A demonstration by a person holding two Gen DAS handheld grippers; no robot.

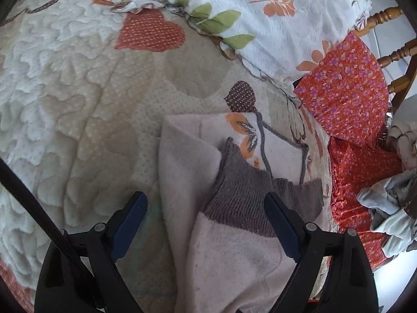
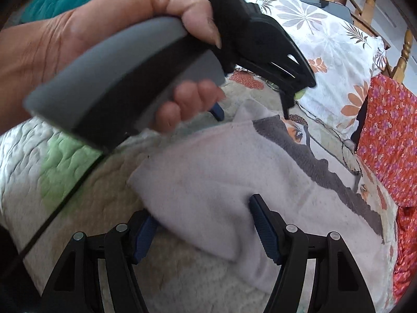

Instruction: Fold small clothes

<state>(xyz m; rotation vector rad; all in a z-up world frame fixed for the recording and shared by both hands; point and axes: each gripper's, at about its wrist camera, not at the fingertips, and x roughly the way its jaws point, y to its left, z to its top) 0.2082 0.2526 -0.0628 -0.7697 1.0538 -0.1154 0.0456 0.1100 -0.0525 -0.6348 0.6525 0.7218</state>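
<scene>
A small pale-pink fleece garment point(image 1: 229, 250) with a grey ribbed band point(image 1: 247, 200) and an orange-and-grey flower print lies partly folded on the quilted bedspread point(image 1: 78, 104), filling the lower centre of the left wrist view. The left gripper point(image 1: 206, 208) hangs over it with its blue-padded fingers point(image 1: 130, 221) spread wide, one tip over the bare quilt at lower left, the other over the ribbed band; neither visibly pinches cloth.

The right wrist view shows the same garment point(image 2: 208, 182) from its other side, in the centre and lower right of the frame. Here the right gripper point(image 2: 203, 224) straddles a raised fold of the fleece: its fingers point(image 2: 263, 224) stand fairly wide apart, the right tip pressed into the fabric, the left one partly hidden under the fold's edge. Whether the fold is truly clamped I cannot tell.

Only this view shows the person's left hand point(image 2: 104, 39), large and slightly blurred in the upper left, wrapped round the grey handle of the left gripper, whose black body reaches toward the frame's centre.

Only the left view shows the orange heart patches point(image 1: 148, 31) on the quilt at upper centre and a crumpled grey cloth point(image 1: 391, 208) at the right edge. Both views show the floral pillow point(image 1: 273, 13) at the top, the red flowered fabric point(image 1: 346, 91) on the right, and wooden turned spindles point(image 1: 396, 52) in the upper right corner.
</scene>
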